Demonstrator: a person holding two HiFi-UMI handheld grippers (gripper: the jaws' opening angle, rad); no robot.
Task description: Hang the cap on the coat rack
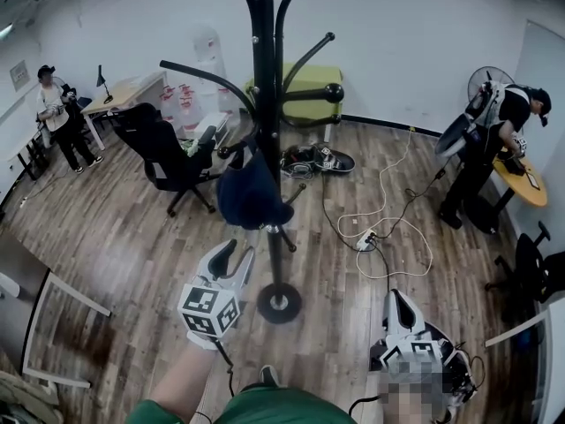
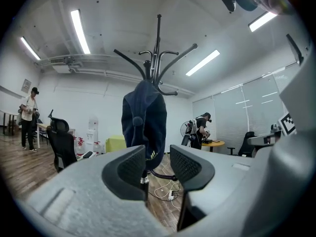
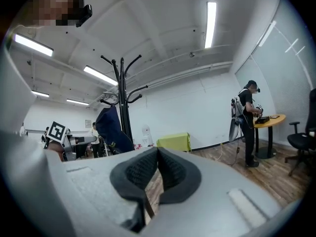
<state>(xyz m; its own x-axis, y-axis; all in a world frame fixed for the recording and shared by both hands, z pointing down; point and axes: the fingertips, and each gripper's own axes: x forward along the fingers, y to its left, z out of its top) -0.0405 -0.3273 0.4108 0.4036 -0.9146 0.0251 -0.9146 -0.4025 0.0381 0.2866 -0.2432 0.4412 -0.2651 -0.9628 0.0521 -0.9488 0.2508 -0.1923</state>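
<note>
The dark blue cap (image 1: 252, 193) hangs from a lower hook of the black coat rack (image 1: 265, 78), beside its pole. My left gripper (image 1: 237, 253) is just below and in front of the cap, apart from it. In the left gripper view the cap (image 2: 144, 117) hangs on the rack (image 2: 158, 48) beyond my left gripper (image 2: 158, 157), whose jaws stand open with nothing between them. My right gripper (image 1: 397, 303) is low at the right, away from the rack. In the right gripper view its jaws (image 3: 157, 154) are shut and empty, with the cap (image 3: 111, 127) at the left.
The rack's round base (image 1: 279, 302) stands on the wood floor. A black office chair (image 1: 163, 148) is left of the rack. A power strip with white cable (image 1: 366, 237) lies to the right. People stand at the far left (image 1: 55, 113) and by a round table (image 1: 521, 179).
</note>
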